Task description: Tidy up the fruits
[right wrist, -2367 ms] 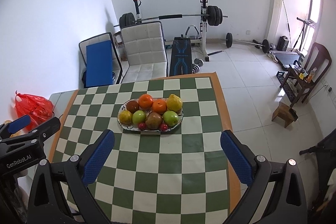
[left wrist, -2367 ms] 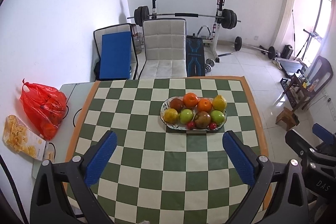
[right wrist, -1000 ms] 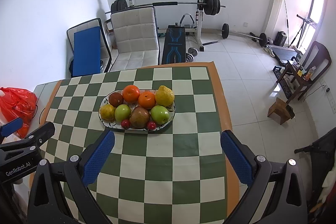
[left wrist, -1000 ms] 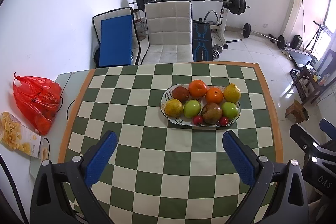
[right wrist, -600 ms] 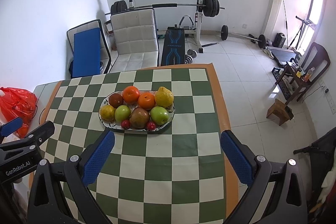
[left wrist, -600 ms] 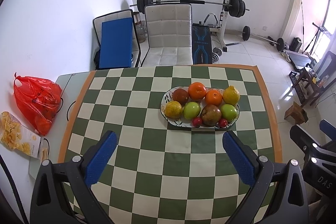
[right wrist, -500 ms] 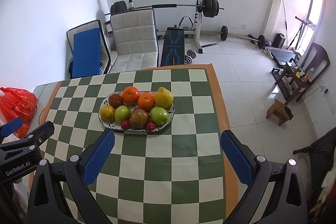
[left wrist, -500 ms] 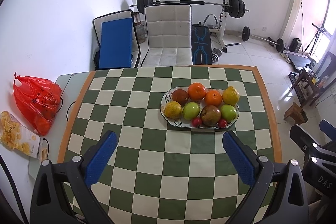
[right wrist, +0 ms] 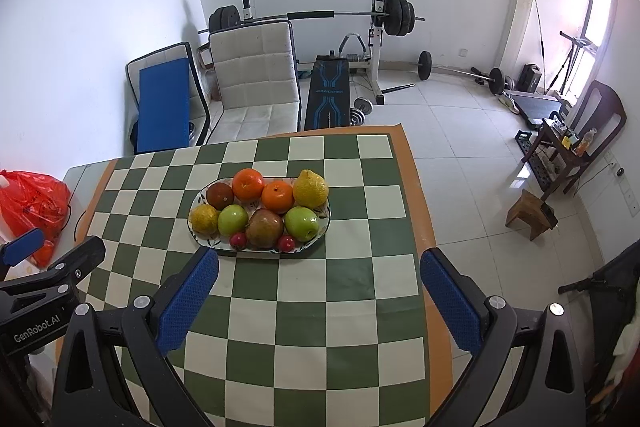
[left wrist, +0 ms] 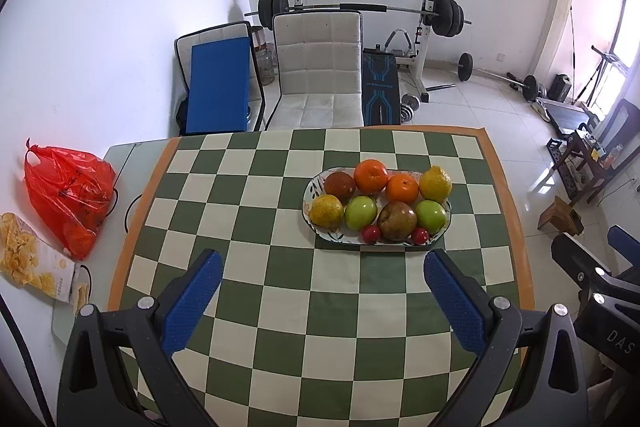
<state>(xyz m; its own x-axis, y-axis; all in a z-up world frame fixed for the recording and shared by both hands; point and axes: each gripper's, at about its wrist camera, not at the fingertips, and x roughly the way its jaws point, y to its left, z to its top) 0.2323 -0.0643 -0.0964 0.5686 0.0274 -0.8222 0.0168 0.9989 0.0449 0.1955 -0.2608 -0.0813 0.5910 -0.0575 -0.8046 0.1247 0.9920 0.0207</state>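
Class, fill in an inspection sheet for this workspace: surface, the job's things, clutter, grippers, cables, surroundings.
Surface: green-and-cream checkered tablecloth with an orange border.
Job's things: oval patterned plate holding two oranges, two green apples, yellow, brown and small red fruits.
Clutter: red plastic bag and yellow snack packet beside the cloth.
Grippers: left gripper and right gripper both open, empty, short of the plate.
Cables: thin black cable at the cloth's left edge.
Surroundings: white padded chair, barbell rack.
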